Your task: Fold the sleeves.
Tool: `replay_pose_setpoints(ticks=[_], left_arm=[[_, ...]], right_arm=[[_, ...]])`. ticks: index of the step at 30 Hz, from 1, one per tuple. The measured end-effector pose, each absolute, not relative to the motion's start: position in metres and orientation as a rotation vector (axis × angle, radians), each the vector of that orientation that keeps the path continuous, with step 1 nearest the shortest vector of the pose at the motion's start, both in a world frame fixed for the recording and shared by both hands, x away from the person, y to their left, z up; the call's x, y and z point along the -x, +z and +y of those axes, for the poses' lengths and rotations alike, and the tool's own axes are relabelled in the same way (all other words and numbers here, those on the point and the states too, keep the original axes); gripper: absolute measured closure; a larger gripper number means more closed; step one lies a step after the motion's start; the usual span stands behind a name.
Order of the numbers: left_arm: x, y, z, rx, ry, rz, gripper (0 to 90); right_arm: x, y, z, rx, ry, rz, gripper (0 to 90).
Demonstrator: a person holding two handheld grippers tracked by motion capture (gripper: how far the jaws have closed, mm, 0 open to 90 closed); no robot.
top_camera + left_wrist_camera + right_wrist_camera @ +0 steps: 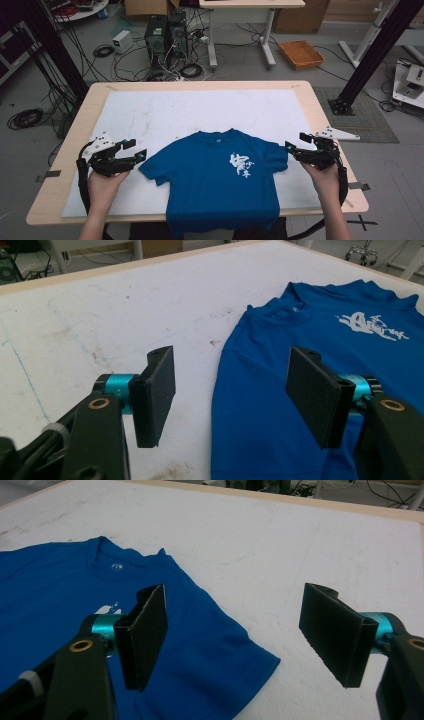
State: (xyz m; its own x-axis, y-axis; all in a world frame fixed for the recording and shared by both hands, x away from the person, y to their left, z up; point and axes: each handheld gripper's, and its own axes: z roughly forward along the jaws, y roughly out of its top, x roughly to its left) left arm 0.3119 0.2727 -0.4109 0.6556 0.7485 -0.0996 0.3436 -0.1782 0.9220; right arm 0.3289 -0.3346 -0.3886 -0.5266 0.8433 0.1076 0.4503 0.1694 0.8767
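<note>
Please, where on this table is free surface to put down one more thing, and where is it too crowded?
The white mat is bare between the far table edge and the collar of the blue T-shirt. Narrow strips stay bare beside each sleeve, but the left gripper and right gripper, both open, crowd them. The T-shirt covers the near middle.

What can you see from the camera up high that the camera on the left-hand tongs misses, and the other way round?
From the high view: the person's hands, the right tongs beside the shirt's sleeve, the shirt's hem hanging over the table's near edge, and an orange tray on the floor.

From the left gripper view: a close look along the left tongs, open, one jaw over the shirt's edge.

Both: the blue T-shirt with white print, lying flat on the white mat.
</note>
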Motion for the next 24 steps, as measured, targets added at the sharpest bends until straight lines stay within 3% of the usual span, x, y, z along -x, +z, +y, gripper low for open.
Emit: replay_pose_setpoints(ticks=[24], left_arm=[[-0.3112, -0.418, 0.2759, -1.802, 0.41, 0.901, 37.2]], right_arm=[[-0.3324, -0.3872, -0.3335, -1.227, 1.32, 2.034, 27.2]])
